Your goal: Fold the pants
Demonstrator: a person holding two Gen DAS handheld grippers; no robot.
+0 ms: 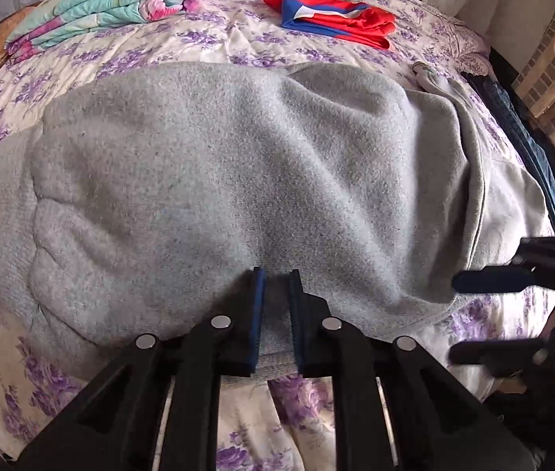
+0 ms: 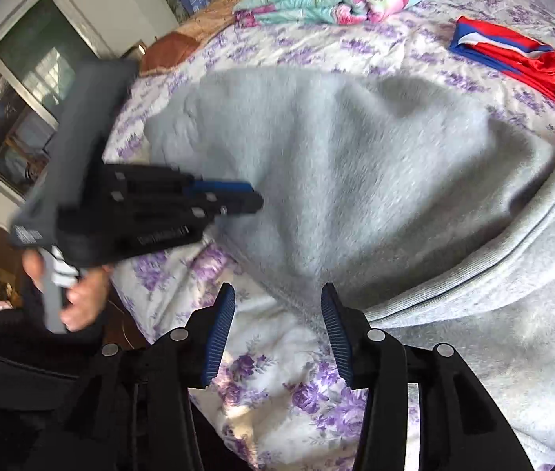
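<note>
Left gripper clamped on near hem of grey pants, pads nearly together with fabric between. Right gripper spread wide, gripping nothing, pants edge just past its tips. Pants spread across floral bedsheet; folded quilt at 11 o'clock, red-blue garment at 1 o'clock.
</note>
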